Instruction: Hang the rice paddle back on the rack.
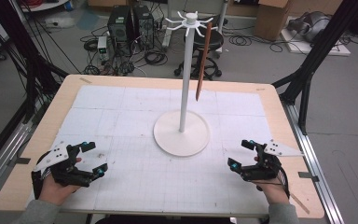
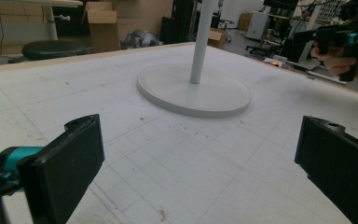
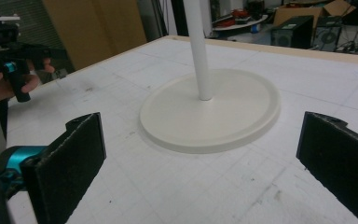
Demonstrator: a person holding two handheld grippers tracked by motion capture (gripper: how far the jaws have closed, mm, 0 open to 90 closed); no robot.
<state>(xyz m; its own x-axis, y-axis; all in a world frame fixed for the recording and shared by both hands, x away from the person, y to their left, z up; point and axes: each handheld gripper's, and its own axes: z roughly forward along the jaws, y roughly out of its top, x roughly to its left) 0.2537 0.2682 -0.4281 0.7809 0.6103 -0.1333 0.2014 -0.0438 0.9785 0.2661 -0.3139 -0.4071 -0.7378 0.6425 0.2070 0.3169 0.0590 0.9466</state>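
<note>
At the near left corner of the pale wooden table [image 1: 279, 107] with its white gridded mat [image 1: 135, 112], the left gripper [image 1: 92, 158] rests low over the mat, jaws spread wide with nothing between them. In the left gripper view, its black pads [image 2: 70, 163] frame bare grid, and the stand lies ahead.

At the middle of the table stands the tall white hanging stand with a round base [image 1: 182, 133]; a ring of short pegs crowns its pole, and from a peg on its right side hangs a long, thin reddish-brown strip [image 1: 203, 63], its lower end free above the mat behind the base.

At the near right corner, the right gripper [image 1: 240, 154] sits likewise low, jaws gaping and empty, aimed toward the base.

The work appears not yet begun, with the strip the likely target. To take it cleanly, the right gripper, being nearer, should probably rise and close on the strip's flat faces, then lift it off the peg rather than pull sideways, which could rock the stand. The pole and neighbouring pegs crowd the approach from the left. Beyond the far edge, a black stool [image 1: 208, 44], computer towers [image 1: 130, 23] and cables lie on the floor, clear of the reach.
</note>
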